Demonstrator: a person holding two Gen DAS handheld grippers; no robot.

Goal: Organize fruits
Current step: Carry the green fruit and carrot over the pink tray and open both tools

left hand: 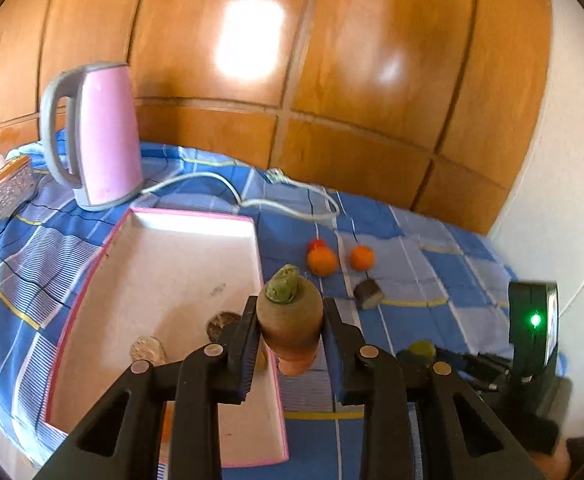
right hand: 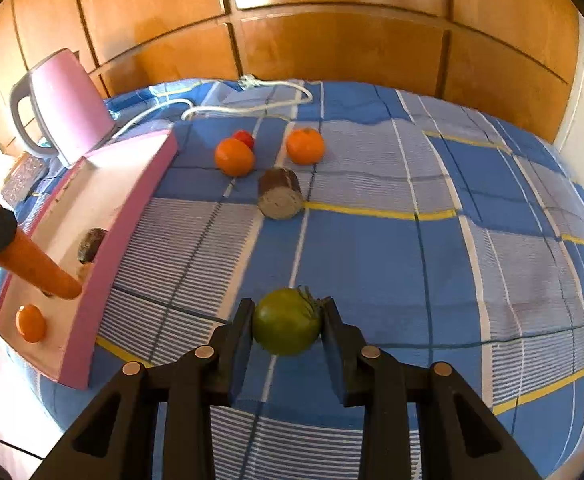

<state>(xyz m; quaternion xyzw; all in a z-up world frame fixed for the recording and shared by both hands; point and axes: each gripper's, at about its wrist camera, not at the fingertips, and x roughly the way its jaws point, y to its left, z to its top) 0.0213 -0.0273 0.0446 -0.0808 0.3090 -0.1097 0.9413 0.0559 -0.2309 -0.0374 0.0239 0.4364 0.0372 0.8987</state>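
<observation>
Glossy varnished wood panelling [left hand: 332, 60] fills the upper part of both frames and throws back bright window glare. The checked blue cloth [right hand: 372, 260] over the counter looks woven, matt and slightly creased. At upper left the pink kettle [left hand: 107, 132] has smooth, satin plastic with a grey plastic handle. Beside it, the tissue box [left hand: 7, 192] looks like embossed silvery metal. The pink-edged tray [left hand: 163, 264] is matt, like card. The carrot [left hand: 292, 320] has dull, rough skin; the green fruit [right hand: 285, 322] is smooth with a slight sheen. The oranges [right hand: 233, 157] look finely dimpled.
</observation>
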